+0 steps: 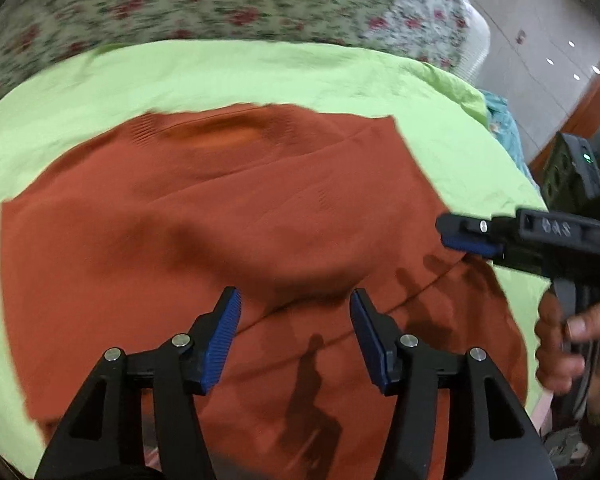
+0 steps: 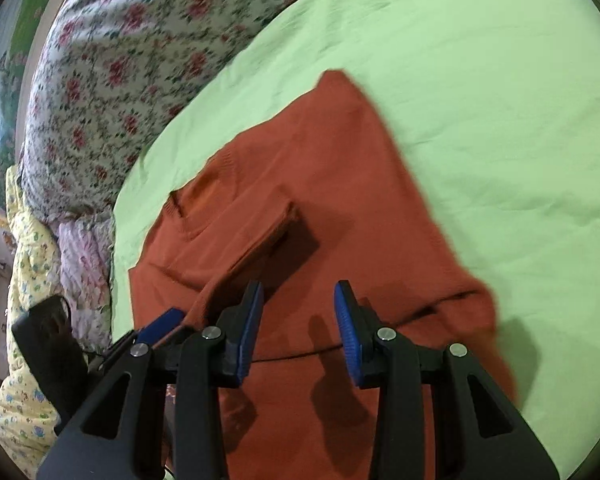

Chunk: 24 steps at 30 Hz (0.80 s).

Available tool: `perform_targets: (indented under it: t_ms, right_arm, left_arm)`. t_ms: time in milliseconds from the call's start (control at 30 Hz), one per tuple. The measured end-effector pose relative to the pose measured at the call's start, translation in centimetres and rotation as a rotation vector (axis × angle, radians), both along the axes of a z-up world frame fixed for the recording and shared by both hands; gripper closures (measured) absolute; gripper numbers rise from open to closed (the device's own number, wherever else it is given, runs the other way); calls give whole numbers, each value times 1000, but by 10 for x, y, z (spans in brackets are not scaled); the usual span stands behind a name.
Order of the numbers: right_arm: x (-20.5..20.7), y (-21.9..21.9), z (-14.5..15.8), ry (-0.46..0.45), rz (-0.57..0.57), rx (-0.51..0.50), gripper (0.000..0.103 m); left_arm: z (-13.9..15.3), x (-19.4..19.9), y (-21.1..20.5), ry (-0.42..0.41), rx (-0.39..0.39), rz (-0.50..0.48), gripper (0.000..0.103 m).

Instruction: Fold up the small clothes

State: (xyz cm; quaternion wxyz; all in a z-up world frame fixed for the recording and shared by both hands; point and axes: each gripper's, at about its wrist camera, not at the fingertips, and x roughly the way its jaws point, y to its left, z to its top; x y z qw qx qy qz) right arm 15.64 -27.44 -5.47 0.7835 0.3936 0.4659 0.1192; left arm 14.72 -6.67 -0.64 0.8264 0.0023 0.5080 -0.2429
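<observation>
Sweater point(image 1: 228, 208) lies part-folded mid-bed point(image 1: 260, 76); left gripper point(image 1: 296, 320) and right gripper point(image 2: 300, 316) hover spread, empty, ready for regrasp.

green sheet point(image 2: 480, 120) open, floral bedding point(image 2: 132, 60) bordering

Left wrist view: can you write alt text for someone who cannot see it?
A rust-orange sweater lies partly folded on a lime-green sheet, with the left gripper open above it, nothing between its fingers. The right gripper reaches in from the right, and floral bedding lies behind.
</observation>
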Motion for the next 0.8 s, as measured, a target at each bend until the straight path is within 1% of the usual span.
perform_targets:
  t_ms: [33,100,200,333,433,567,633,667,733,767,800]
  right_arm:
    - [3,5,0,1,10,0,64]
    - [9,12,-4,8,22,7,58]
    - [18,17,-12,31,19,44,55]
    - [30,19,-23,64,-5,106,51]
    - [38,21,-29,84,-23,140,51]
    - [47,23,-30,88,-27,120,51]
    - [50,24,-30,87,-28,118,51]
    - [52,23,-30,92,-31,115,51]
    - [54,23,-30,90,-35,123,62]
    - [55,23,-30,89,-30,115,81]
    - [59,25,-27,87,-17,96,96]
  left_arm:
    - [1,-6,16,-1,12,23,44]
    - [1,-15,47,-9,56,85,43]
    - [-5,-22,98,-8,130,212,40]
    - [-22,-27,152,46,176,344,40]
    - [-30,-29,165,56,200,363,40]
    - [-43,-25,161,58,243,361,40]
    - [-50,-21,161,56,268,382,39]
    - [-52,-19,162,58,265,397,39]
    - [-52,-16,167,54,252,436,41]
    - [-51,-13,169,50,254,451,44]
    - [-51,-12,169,49,256,458,46]
